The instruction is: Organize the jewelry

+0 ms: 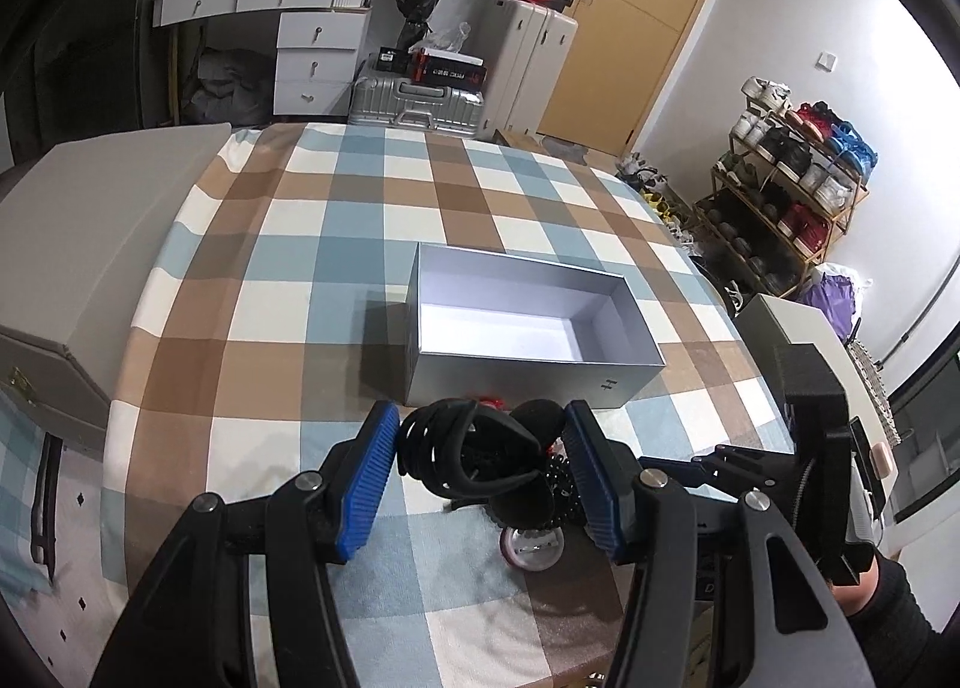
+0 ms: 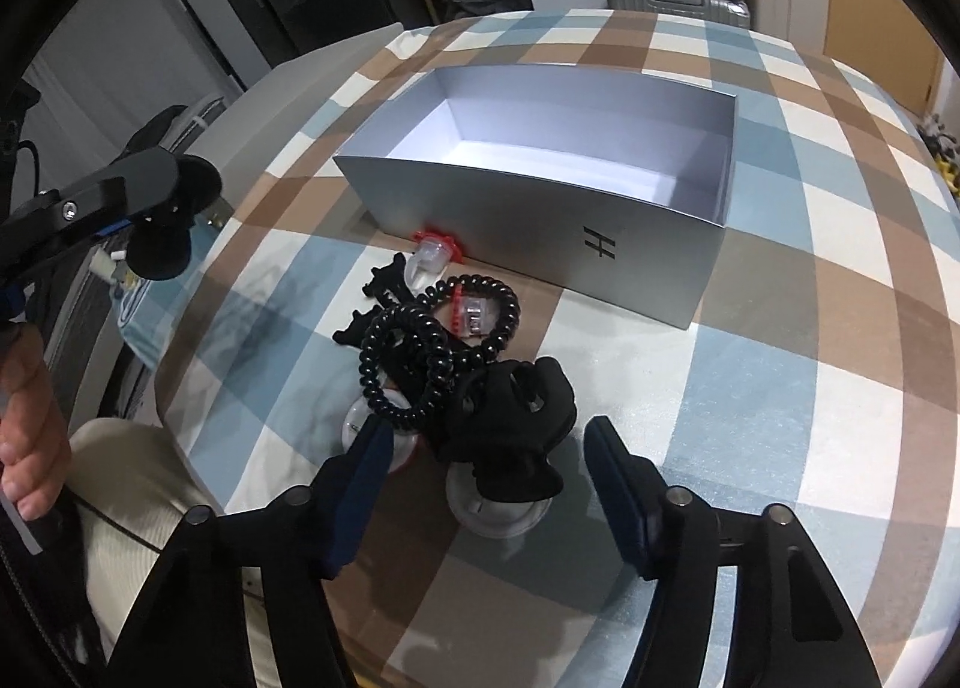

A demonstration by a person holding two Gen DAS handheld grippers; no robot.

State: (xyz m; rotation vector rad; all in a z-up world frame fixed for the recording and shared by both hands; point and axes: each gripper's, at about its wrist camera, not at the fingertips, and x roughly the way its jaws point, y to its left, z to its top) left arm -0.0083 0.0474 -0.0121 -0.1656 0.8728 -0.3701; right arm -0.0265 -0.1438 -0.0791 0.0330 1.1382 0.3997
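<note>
We are at the pick-up; both the left gripper [image 1: 480, 460] and right gripper [image 2: 486, 484] stand released around the jewelry pile [image 2: 444, 352] against the silver box's [image 2: 540, 232] near wall; next, clench on one piece and lift it in.

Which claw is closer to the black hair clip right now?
Right, as far as I can tell. The right claw straddles the black hair clip, fingers open either side. The left claw sits far off to its left in the right wrist view.
</note>
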